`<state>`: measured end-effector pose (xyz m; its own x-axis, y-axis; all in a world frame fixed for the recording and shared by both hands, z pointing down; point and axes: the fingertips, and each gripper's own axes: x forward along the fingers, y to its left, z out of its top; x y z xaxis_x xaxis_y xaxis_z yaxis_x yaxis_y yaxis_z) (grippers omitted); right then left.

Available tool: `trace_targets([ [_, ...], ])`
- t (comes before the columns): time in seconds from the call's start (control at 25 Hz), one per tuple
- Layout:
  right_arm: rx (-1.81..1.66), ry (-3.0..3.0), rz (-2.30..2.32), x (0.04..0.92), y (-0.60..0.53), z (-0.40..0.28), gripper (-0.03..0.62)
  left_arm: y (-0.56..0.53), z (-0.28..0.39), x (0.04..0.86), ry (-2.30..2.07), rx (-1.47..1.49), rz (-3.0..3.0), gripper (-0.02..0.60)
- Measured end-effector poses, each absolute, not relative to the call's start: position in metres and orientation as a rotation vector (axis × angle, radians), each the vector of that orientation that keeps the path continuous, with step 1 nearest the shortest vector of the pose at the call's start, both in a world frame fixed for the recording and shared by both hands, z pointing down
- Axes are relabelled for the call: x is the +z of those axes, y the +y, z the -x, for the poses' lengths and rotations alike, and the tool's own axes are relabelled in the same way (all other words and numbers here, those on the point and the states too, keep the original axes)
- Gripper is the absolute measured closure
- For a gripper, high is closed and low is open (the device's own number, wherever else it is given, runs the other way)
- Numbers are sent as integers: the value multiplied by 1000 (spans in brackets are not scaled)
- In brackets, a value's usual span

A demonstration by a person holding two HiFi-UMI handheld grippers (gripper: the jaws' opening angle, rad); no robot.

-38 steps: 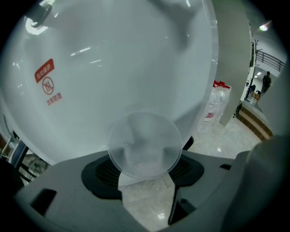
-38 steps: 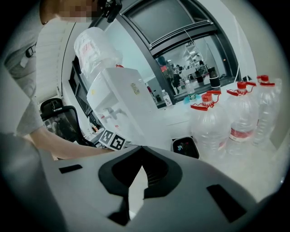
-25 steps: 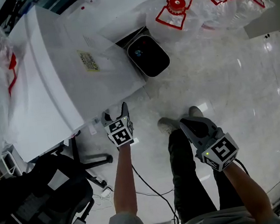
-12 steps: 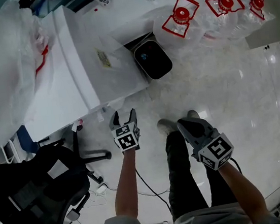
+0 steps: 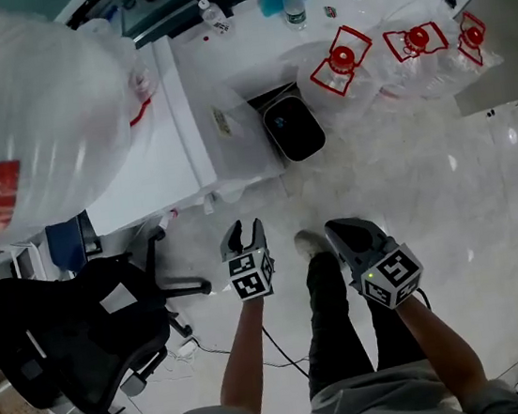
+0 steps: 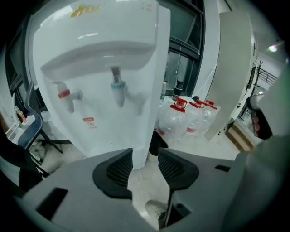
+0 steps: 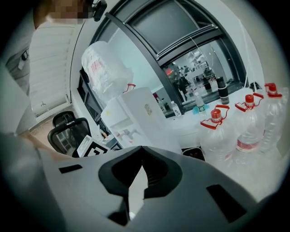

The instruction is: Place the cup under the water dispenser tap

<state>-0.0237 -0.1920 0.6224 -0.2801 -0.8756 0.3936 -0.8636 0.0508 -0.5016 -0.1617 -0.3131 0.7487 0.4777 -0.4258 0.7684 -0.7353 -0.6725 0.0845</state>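
White plastic of the water dispenser (image 6: 90,68) fills my left gripper (image 6: 145,158) view, its red tap (image 6: 68,96) and blue tap (image 6: 118,93) hanging with no cup beneath them. No cup shows in any view, neither at the taps nor in my grasp. My left fingers have just been closing and stand partly apart with nothing between them. The right gripper (image 7: 141,154) has its fingers together at the tips, also empty. Both hang over the floor on the near side of the dispenser, with the jugs (image 5: 344,62) far off to the right. I judge the task barely begun. Next I must find the cup, spread the fingers round it, and carry it upright to the taps.
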Motion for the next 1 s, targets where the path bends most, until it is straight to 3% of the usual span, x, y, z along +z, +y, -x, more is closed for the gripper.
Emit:
trace_targets([
  [0.36,-958,2326,1803,532,-196,27,583,-270,140,598,-967,821,-2430,503],
  [1.0,-582,2437,1695,365,-210,44,585,-238,123,375,-1046,430,-2658,571],
])
